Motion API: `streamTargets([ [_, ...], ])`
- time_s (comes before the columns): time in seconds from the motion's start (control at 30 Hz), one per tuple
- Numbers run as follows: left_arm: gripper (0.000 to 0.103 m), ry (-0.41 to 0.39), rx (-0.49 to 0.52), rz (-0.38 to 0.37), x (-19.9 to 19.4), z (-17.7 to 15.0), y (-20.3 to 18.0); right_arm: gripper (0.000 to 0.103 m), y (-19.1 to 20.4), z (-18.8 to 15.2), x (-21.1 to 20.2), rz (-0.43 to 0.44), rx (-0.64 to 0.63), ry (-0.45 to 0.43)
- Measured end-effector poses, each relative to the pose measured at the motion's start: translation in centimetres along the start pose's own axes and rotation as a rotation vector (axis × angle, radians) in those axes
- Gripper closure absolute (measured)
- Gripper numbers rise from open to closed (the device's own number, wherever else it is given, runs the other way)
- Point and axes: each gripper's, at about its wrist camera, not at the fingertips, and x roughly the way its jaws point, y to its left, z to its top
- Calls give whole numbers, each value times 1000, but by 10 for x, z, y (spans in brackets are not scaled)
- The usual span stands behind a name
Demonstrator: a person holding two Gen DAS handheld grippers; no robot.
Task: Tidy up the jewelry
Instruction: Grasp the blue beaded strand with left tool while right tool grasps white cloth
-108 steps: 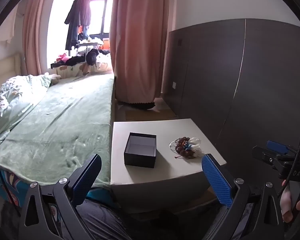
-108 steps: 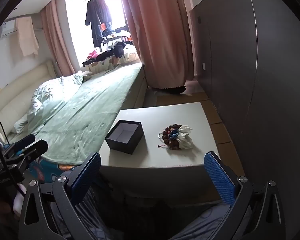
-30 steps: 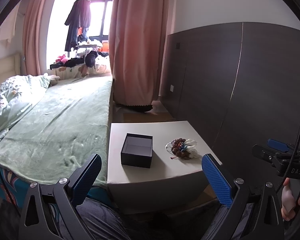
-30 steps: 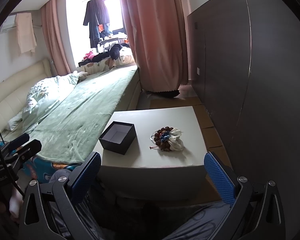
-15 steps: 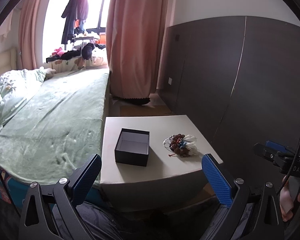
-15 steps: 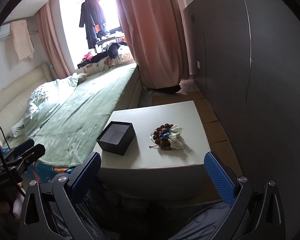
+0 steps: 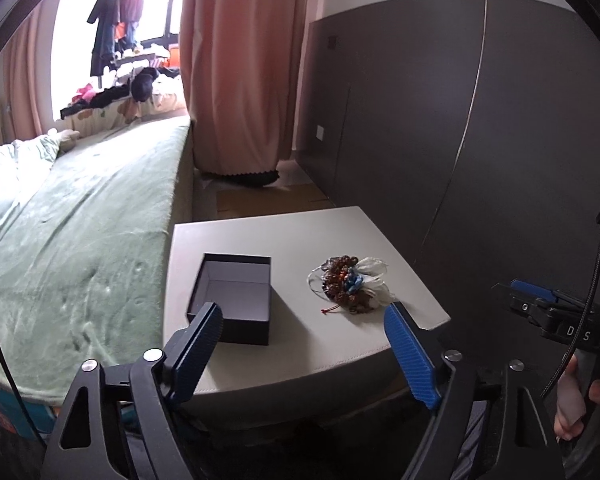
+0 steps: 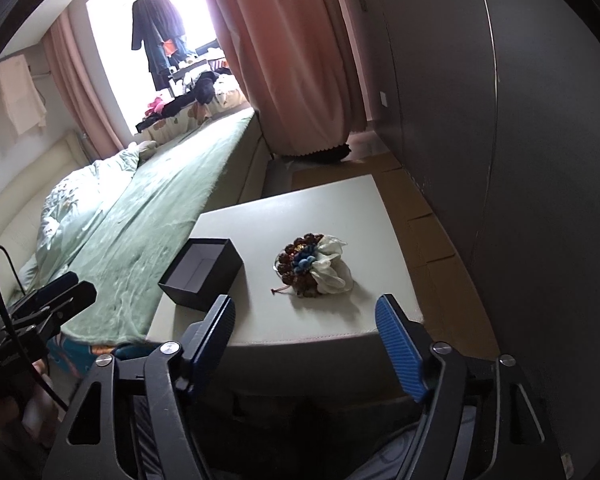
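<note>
Across the left half of both frames runs the bed (image 7: 80,220) under its green cover, with a pink curtain (image 7: 236,60) hanging at upper centre and dark wall panels (image 7: 460,120) filling the right. Below centre sits the pale table (image 7: 292,236), its left edge touching the bed. On it, left of centre, stands the black box (image 7: 232,300), lidless and showing a bare grey inside. Just right of it, apart from the box, lies the jewelry (image 7: 350,284): a heap of brown and blue beads on a white pouch. At the bottom of each frame, the left gripper (image 7: 304,344) and right gripper (image 8: 306,338) hover at the table's near edge, both spread wide and holding nothing.
</note>
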Motion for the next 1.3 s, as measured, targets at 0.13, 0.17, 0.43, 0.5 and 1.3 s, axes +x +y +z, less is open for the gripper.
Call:
streamTargets([
  [0.13,32,57,3,-27,30,6,-6,42,-17,2,20,6,30,34],
  [0.17,33,69,-2,-37,38,7,-7,44,-20,2,23,9,38,43],
  [0.43,45,162,-17,-78,94,21,-14,44,-48,13,57,34,91,100],
  [0.5,49,180,-17,-87,106,23,-15,44,-54,17,66,41,107,111],
  [1.3,75,361,-42,-101,223,33,-2,51,-66,26,203,214,211,276],
])
